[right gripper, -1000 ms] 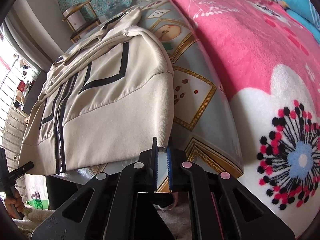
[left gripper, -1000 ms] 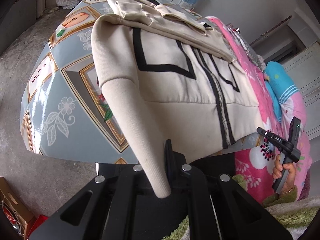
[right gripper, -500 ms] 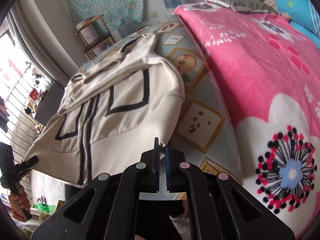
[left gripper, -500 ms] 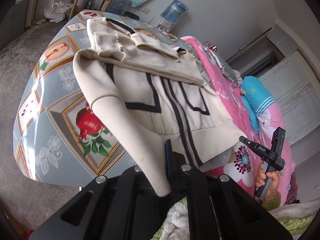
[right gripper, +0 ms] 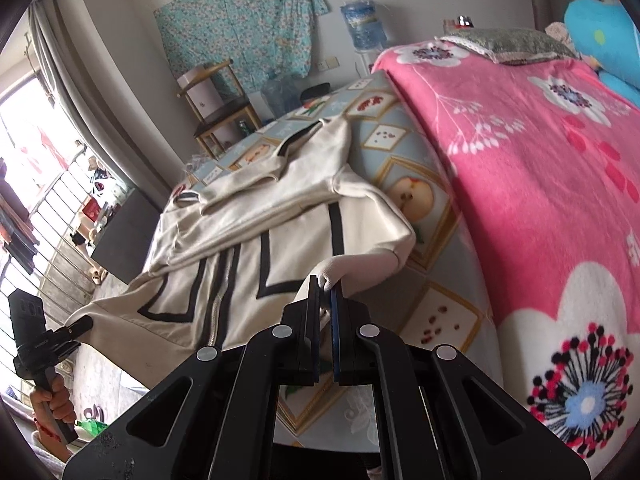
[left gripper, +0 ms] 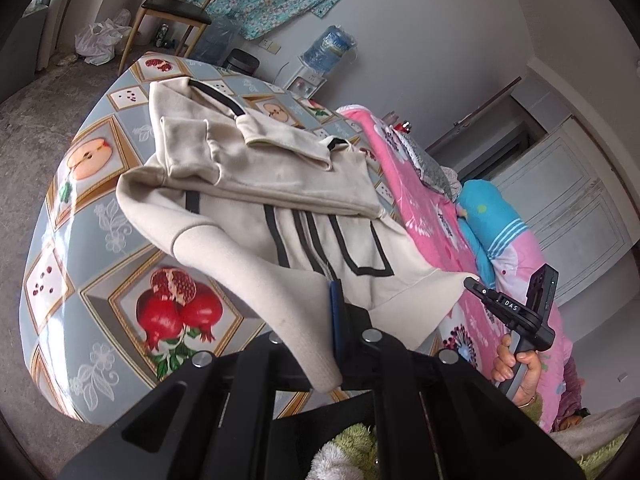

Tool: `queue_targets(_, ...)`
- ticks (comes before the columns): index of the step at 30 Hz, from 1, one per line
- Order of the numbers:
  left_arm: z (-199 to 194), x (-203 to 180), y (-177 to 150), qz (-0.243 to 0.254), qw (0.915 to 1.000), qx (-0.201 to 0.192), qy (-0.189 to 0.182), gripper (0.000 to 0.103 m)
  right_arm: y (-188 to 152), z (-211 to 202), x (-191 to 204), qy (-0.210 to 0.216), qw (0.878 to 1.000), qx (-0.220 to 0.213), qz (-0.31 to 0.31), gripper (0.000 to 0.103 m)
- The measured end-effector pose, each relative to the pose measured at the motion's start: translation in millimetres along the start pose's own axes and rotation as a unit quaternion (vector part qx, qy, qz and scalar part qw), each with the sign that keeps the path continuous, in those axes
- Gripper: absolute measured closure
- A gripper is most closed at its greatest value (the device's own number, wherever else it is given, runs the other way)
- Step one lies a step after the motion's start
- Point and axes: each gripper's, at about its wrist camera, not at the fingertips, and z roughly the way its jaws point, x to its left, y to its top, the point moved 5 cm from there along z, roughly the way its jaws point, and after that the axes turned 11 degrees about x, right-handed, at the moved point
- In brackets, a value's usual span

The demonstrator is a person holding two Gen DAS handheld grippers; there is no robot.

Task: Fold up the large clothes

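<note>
I am pinching the cream jacket (left gripper: 328, 184) with both tongs: left tongs (left gripper: 334, 320) gripping a sleeve, right tongs (right gripper: 325, 312) clamping the hem corner, lower centre.

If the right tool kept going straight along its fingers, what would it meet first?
Probably the cream zip-up jacket with black stripes that the right tool already pinches; its lifted front lies directly ahead, though depth is unclear.

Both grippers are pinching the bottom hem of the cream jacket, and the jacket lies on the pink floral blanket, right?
Not quite. Both the left gripper and the right gripper are pinching the cream jacket, but it lies on the fruit-print tablecloth, not the pink floral blanket, which is beside it. The right wrist view shows this.
</note>
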Motion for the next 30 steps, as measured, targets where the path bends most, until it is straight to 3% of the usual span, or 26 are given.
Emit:
queue_targets(9,-5.3,9.4,34.2,-0.013,0.9994,-0.029,-0.014,0.098,44.6,4.3,16.9,0.011,0.999,-0.025,-0.023,0.099)
queue_targets(18,-3.4,30.6,88.0,-0.030,0.9981,-0.051,-0.018,0.097,105.2,33.9,29.1,0.016,0.998,-0.034,-0.041,0.099)
queue_targets(27,25.5,88.1,145.3,-0.122,0.9913,-0.041,-0.027,0.095,161.2,95.6,8.0,0.010,1.000,-0.015,-0.006,0.099)
queue_targets(30,40.2,106.5,157.4,-0.155,0.9872,-0.031,-0.018,0.085,171.1,129.6,-2.1,0.014,1.000,0.006,0.014,0.097)
